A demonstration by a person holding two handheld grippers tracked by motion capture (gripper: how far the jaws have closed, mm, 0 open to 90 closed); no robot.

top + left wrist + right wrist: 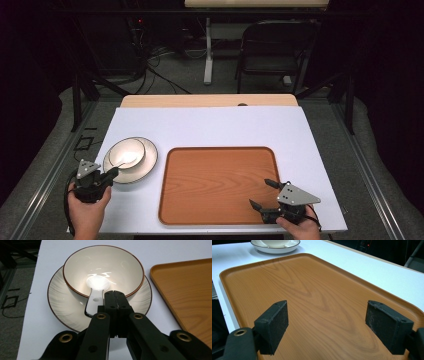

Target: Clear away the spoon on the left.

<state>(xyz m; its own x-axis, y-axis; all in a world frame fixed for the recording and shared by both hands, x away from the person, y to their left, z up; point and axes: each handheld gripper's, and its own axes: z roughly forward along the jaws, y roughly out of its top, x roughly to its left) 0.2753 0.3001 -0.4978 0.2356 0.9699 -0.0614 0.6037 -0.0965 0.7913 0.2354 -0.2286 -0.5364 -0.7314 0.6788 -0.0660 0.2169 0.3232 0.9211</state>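
Nearest the person, the left tool (pixel 113 293) has its jaws pressed together with nothing between them, its tips just over the near rim of the plate (pixel 62 307), beside the handle of a white spoon (pixel 95 298). The spoon lies in a bowl (pixel 103 267) that sits on the plate, at the left of the white surface (pixel 220 125). These look like glazed ceramic: stiff, slick, breakable and fairly heavy as a stack. The plate's rim probably offers the safest hold, since the spoon's handle is smooth and could slip. The right tool (pixel 332 325) stands wide open over the near right corner of the empty wooden tray (pixel 312 287).
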